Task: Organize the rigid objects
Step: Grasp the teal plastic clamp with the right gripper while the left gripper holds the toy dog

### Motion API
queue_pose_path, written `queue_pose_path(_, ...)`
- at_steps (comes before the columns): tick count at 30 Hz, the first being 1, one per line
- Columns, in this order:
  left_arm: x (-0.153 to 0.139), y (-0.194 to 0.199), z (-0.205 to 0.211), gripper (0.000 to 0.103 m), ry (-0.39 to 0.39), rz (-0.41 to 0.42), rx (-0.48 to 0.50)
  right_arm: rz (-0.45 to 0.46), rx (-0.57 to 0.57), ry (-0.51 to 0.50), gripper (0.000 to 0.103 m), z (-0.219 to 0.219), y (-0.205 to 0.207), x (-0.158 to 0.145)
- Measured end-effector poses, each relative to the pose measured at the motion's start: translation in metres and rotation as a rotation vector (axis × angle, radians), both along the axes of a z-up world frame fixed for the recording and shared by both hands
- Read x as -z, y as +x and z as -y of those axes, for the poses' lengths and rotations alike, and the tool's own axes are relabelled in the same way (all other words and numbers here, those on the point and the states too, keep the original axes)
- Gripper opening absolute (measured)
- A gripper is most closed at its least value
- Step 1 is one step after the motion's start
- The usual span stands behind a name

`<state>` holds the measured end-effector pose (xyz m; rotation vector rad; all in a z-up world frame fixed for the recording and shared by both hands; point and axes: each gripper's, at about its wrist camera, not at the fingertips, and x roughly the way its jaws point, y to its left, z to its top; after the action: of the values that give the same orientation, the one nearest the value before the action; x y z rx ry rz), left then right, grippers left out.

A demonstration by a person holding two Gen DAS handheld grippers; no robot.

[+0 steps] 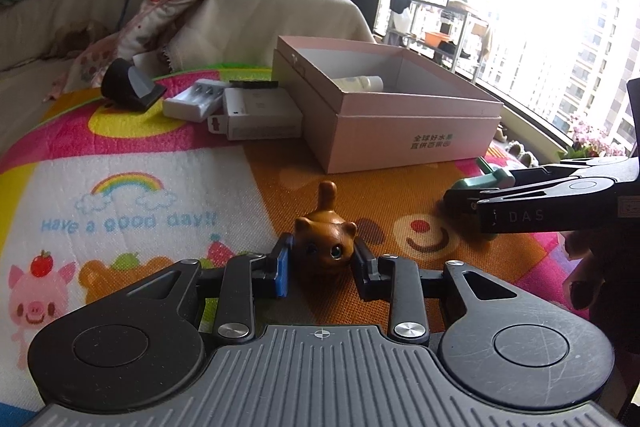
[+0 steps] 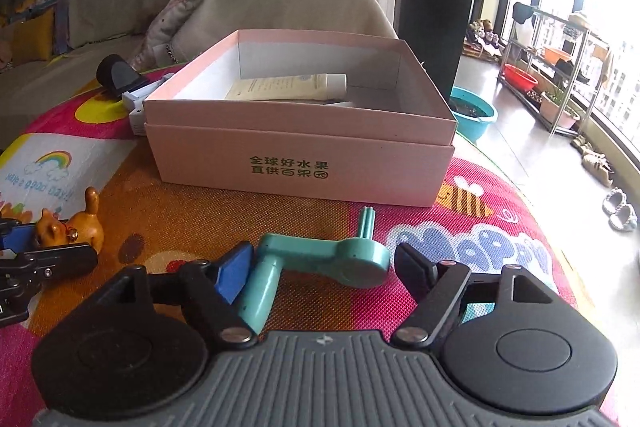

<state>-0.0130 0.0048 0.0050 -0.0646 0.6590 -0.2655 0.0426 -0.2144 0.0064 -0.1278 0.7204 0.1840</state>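
Colourful play mat (image 1: 132, 163) carries a pink box (image 2: 300, 155) holding a tube (image 2: 288, 87); a charger (image 1: 192, 99), white carton (image 1: 260, 117) and black holder (image 1: 128, 87) crowd its left. Left gripper (image 1: 322, 261) straddles the cat figurine (image 1: 326, 237), fingers narrow. Right gripper (image 2: 320, 273), wide apart, brackets the teal tool (image 2: 320, 261) before the box.

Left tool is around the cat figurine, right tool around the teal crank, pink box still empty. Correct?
Not quite: the pink box isn't empty. The right wrist view shows a cream tube lying inside it. The rest holds: the left tool brackets the cat figurine, and the right tool sits around the teal crank.
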Motion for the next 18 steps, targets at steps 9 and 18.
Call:
queue_pose_path(9, -0.001, 0.001, 0.013, 0.035, 0.089, 0.011, -0.005, 0.02, -0.022, 0.001, 0.072, -0.001, -0.005, 0.0)
queue_pose_path(18, -0.002, -0.001, 0.011, 0.033, 0.054, 0.012, -0.021, 0.016, -0.062, -0.001, 0.071, -0.002, -0.011, -0.004)
